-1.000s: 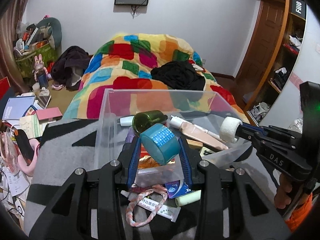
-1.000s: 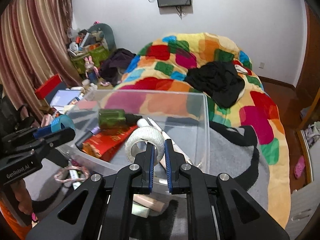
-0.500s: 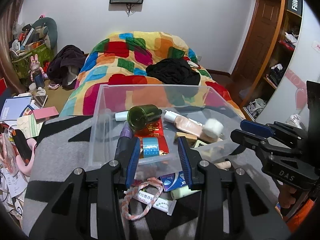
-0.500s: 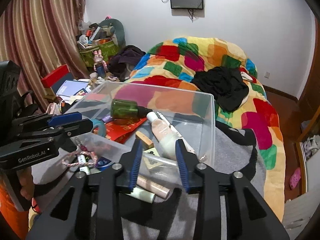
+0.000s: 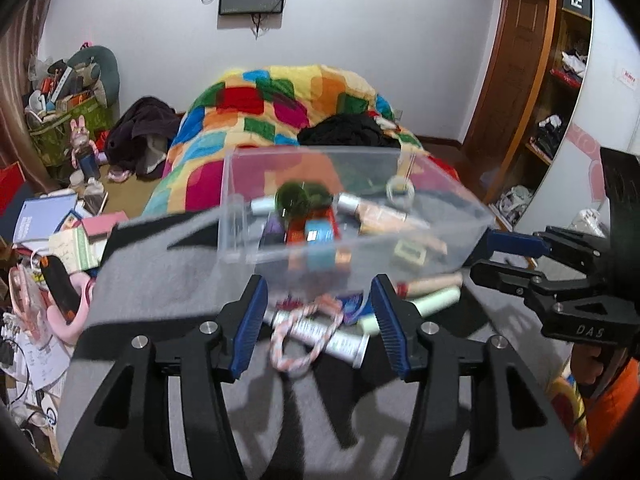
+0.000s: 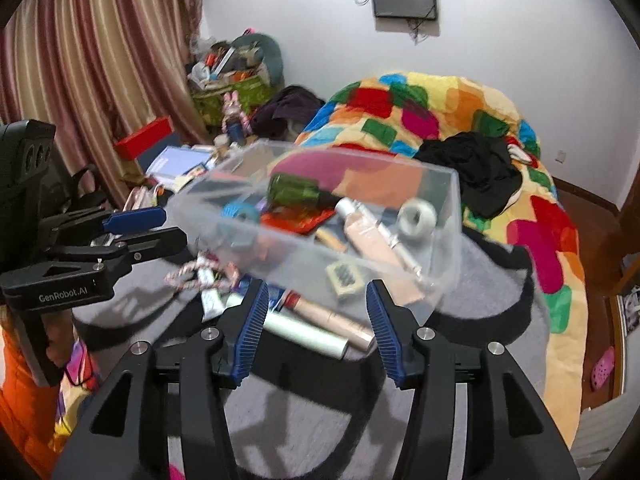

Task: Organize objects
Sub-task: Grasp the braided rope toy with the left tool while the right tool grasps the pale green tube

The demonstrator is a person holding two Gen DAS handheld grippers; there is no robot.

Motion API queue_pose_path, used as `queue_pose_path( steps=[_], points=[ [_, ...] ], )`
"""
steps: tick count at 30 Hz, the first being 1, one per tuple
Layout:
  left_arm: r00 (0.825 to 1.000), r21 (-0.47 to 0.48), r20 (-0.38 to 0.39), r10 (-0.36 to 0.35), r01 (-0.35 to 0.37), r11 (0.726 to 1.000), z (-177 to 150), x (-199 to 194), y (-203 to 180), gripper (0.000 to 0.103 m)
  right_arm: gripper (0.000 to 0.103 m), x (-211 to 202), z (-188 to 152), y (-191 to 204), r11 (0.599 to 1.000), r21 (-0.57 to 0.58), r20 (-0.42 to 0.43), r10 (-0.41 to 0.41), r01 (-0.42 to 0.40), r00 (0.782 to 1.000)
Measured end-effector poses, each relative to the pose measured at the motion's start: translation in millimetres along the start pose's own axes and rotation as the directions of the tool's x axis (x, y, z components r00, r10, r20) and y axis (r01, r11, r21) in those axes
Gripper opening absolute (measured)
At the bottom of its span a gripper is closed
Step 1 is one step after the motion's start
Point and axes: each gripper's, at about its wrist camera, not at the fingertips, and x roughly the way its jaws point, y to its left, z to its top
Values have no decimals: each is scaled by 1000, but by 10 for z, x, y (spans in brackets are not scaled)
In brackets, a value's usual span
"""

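Note:
A clear plastic bin [image 5: 240, 216] [image 6: 450, 216] stands on a grey and black blanket. In it lie a teal tape roll [image 5: 319, 236] [image 6: 239, 211], a white tape roll [image 5: 399, 193] [image 6: 418, 218], a green bottle [image 5: 294, 199] [image 6: 292, 188], a beige tube [image 6: 366, 238] and a red packet. My left gripper [image 5: 317, 320] is open and empty, low in front of the bin, over a braided pink-white rope [image 5: 298, 338] and a white tube [image 5: 334, 340]. My right gripper [image 6: 316, 322] is open and empty, over a pale green tube [image 6: 304, 334] and a beige tube [image 6: 332, 316].
A bed with a multicoloured quilt [image 5: 280, 108] and black clothes [image 6: 476, 172] lies behind the bin. Books and clutter [image 5: 52, 232] cover the floor at left. A wooden shelf unit [image 5: 560, 80] stands at right. Curtains [image 6: 100, 60] hang at left.
Both grippers let go of their tape rolls, which now lie in the bin. Both have opened wide and drawn back and down toward the loose items in front of the bin.

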Motion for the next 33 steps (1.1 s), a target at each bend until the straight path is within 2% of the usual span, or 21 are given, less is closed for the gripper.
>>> queue_pose_path(
  steps=[8,11,18,21,22,26,28,33],
  points=[
    [994,-5,-105,21,-22,1000,-295,261,93,53,47,356,-110,139,995,-93,-114,36,-47,993],
    [994,-14,-107,23,-25,1000,-298,307,127,47,47,428,-89,170,990,-129,-139,42,-61,989],
    [989,-79,-145,-35,24,997,-282,449,240,47,47,646,-75,199,980,-193,-205,8,-48,979],
    [988,-110,-144,-63,47,993,-288,459,296,47,47,648,-100,212,975,-221,-208,-7,-40,978],
    [988,-117,-135,-68,52,992,-287,442,305,44,41,649,-107,210,974,-223,-211,-11,-37,977],
    [988,-123,-129,-87,71,990,-298,432,300,18,34,598,-142,205,976,-207,-209,17,-62,978],
    [989,-127,-118,-87,72,989,-311,406,288,11,31,550,-179,211,977,-202,-204,30,-72,979],
    [994,-112,-83,-68,59,992,-335,296,237,9,24,470,-234,210,981,-169,-196,62,-96,979]
  ],
)
